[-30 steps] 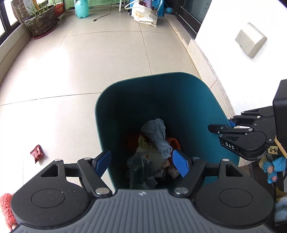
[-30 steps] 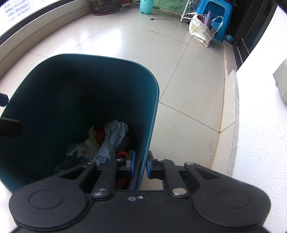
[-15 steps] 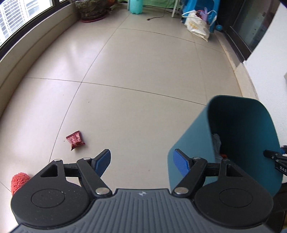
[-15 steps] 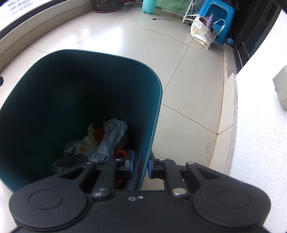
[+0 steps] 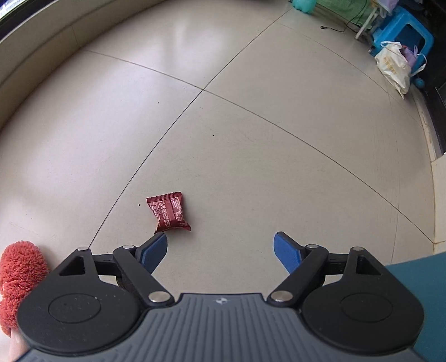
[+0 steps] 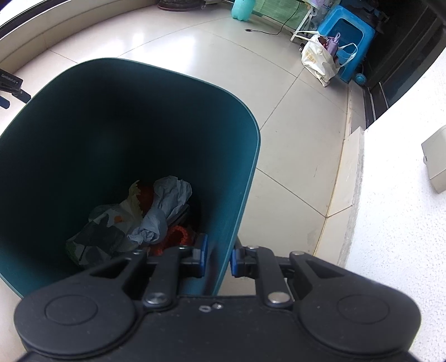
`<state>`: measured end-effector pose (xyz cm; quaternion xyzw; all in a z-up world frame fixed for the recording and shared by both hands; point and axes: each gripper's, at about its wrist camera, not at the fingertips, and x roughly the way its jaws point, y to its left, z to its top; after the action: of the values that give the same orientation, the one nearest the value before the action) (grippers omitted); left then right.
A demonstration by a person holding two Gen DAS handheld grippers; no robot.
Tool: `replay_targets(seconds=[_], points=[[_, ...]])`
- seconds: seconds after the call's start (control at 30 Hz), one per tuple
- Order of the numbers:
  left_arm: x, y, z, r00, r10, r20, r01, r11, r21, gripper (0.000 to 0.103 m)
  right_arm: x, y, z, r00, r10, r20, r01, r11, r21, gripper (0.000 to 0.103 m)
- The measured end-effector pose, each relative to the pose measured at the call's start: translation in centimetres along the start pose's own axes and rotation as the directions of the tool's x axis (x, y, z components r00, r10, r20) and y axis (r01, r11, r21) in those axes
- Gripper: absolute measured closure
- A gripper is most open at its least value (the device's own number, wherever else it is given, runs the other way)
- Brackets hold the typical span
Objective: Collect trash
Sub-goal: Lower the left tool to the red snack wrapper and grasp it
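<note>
A red snack wrapper (image 5: 168, 215) lies on the beige tile floor, just ahead of my left gripper's left fingertip. My left gripper (image 5: 221, 247) is open and empty above the floor. A teal trash bin (image 6: 117, 117) holds crumpled grey paper (image 6: 167, 206), plastic bags and orange scraps. My right gripper (image 6: 218, 257) is shut on the bin's right wall, one finger inside and one outside. A corner of the bin (image 5: 418, 284) shows at the lower right of the left wrist view.
A fluffy red slipper or duster (image 5: 19, 275) lies at the left edge. A white wall (image 6: 395, 211) and raised ledge stand right of the bin. A white bag (image 6: 320, 61), blue stool (image 6: 343, 33) and teal bottle (image 6: 242, 9) stand far back.
My left gripper has swung left, away from over the bin, and down toward the red wrapper on the floor. My right gripper still holds the bin wall.
</note>
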<state>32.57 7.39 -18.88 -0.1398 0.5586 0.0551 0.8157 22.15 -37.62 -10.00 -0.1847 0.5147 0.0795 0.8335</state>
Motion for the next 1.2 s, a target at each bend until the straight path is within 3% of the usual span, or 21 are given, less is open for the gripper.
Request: replay_targets(seconds=[0.1, 0.37, 0.57, 1.1, 1.2], points=[[3.0, 1.5, 0.5, 0.999, 0.040, -0.013, -0.041, 0.999, -0.036, 0.019, 0.1, 0.2, 0.1, 1.000, -0.006, -0.009, 0.006, 1.000, -0.011, 0.087], [10.8, 3.6, 1.4, 0.992, 0.056, -0.111, -0.066, 0.994, -0.091, 0.019, 1.1, 0.9, 0.1, 0.998, -0.044, -0.042, 0.042, 0.998, -0.049, 0.086], [14.6, 4.8, 1.7, 0.987, 0.065, -0.146, -0.081, 0.991, -0.110, 0.019, 1.8, 1.2, 0.4, 0.996, -0.058, -0.071, 0.053, 0.996, -0.068, 0.086], [16.0, 5.6, 0.9, 0.978, 0.153, -0.139, -0.171, 0.977, -0.130, 0.020, 2.6, 1.2, 0.9, 0.992, -0.073, -0.102, 0.068, 0.996, -0.052, 0.086], [15.6, 5.7, 0.7, 0.977, 0.175, -0.125, -0.190, 0.974, -0.121, 0.037, 2.7, 1.2, 1.0, 0.992, -0.075, -0.104, 0.070, 0.996, -0.051, 0.086]])
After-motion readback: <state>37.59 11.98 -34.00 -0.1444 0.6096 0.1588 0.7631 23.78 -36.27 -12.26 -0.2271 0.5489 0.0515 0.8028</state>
